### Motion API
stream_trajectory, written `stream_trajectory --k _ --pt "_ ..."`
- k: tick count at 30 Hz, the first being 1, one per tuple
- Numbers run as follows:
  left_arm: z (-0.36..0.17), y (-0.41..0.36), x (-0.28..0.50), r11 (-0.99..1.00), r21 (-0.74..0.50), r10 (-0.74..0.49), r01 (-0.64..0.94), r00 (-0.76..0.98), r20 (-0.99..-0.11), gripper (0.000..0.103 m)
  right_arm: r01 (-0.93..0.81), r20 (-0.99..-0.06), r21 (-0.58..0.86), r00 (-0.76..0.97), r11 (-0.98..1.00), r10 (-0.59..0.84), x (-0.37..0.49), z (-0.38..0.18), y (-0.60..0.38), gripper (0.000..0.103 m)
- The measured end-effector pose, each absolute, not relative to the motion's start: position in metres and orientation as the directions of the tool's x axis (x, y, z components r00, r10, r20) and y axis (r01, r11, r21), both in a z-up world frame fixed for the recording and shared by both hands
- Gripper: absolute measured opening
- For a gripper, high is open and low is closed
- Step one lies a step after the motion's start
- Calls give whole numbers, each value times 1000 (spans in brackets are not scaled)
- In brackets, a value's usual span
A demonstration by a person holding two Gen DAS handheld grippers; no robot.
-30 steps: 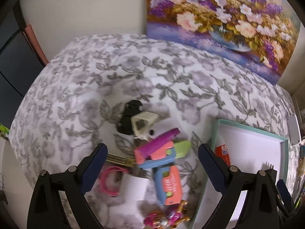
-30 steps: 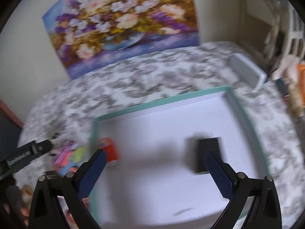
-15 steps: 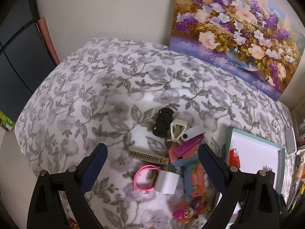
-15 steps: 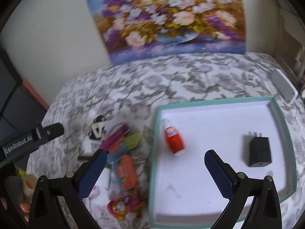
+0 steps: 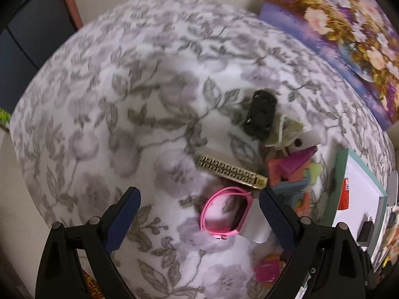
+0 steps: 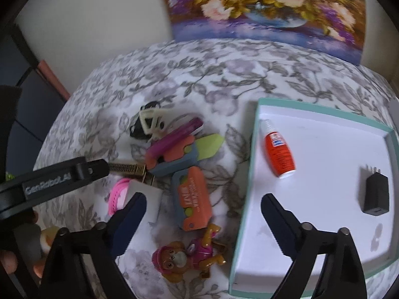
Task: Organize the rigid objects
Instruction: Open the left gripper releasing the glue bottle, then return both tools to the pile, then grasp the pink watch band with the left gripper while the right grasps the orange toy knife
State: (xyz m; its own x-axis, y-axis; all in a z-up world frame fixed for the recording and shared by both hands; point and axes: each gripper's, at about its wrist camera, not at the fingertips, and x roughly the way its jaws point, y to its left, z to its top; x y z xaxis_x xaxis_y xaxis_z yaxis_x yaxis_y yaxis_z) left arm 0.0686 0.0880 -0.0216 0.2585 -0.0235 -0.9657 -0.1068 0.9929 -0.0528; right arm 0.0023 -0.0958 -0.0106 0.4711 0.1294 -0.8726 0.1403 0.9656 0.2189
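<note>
Left tongs (image 5: 198, 210): jaws spread wide, nothing between the pads, hovering over the floral cloth (image 5: 124, 99).
Right tongs (image 6: 203, 211): jaws likewise spread wide and empty, hanging above the edge where the cloth meets the tray (image 6: 251, 174).
Pink band (image 5: 225, 214): lies on the cloth just ahead of the left tongs, close inside its right-hand finger (image 5: 276, 221), not touched by either pad.
White box (image 5: 256, 226): touching the pink band, partly hidden behind the left tongs' right-hand finger.
Gold comb-like strip (image 5: 233, 172): beyond the pink band, ahead of the left tongs, lying slantwise.
Black toy car (image 5: 260, 117): farthest ahead of the left tongs, touching the cream plastic piece (image 5: 284, 134).
Coloured toy pile (image 6: 179, 149): purple, salmon, blue and yellow-green pieces stacked together, ahead of the right tongs and to its left-hand side.
Orange and blue toy (image 6: 194, 196): between the right tongs' fingers, nearer the left-hand one, flat on the cloth.
Monkey figure (image 6: 184, 259): lying on its back below the orange toy, very near the right tongs' body.
Orange bottle (image 6: 278, 152): on its side in the tray, ahead of the right tongs' right-hand finger (image 6: 278, 224).
Black charger (image 6: 376, 193): in the tray, off to the right tongs' right.
</note>
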Motion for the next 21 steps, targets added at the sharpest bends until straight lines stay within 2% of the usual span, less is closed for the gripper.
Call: stream_trajectory --k 3,7,9,10,14,16,18,21 --pt "-30 89 70 993 -46 -20 -110 234 -972 96 120 -886 212 442 970 139 6 -20 -89 85" --pt "-36 89 70 995 -17 5 -102 211 -977 96 90 -895 141 437 986 88 9 -21 -78 83" --pt "-37 89 69 995 -2 19 -96 212 -977 96 70 -894 162 433 984 116 10 -21 -74 70" --pt "-38 89 69 996 10 29 -90 210 -977 96 62 -896 165 426 984 123 11 -22 -72 68" --pt "-48 85 68 998 21 31 -58 179 -983 94 56 -908 147 404 988 112 13 -28 -67 64" --pt "-55 82 67 999 22 29 -45 160 -987 89 64 -911 155 395 986 118 14 -31 -68 64" --pt "-62 81 67 999 28 33 -38 141 -989 77 68 -918 159 377 985 123 15 -37 -68 64" --pt "-71 79 68 999 32 35 -29 119 -992 73 69 -928 150 354 986 116 17 -44 -67 64"
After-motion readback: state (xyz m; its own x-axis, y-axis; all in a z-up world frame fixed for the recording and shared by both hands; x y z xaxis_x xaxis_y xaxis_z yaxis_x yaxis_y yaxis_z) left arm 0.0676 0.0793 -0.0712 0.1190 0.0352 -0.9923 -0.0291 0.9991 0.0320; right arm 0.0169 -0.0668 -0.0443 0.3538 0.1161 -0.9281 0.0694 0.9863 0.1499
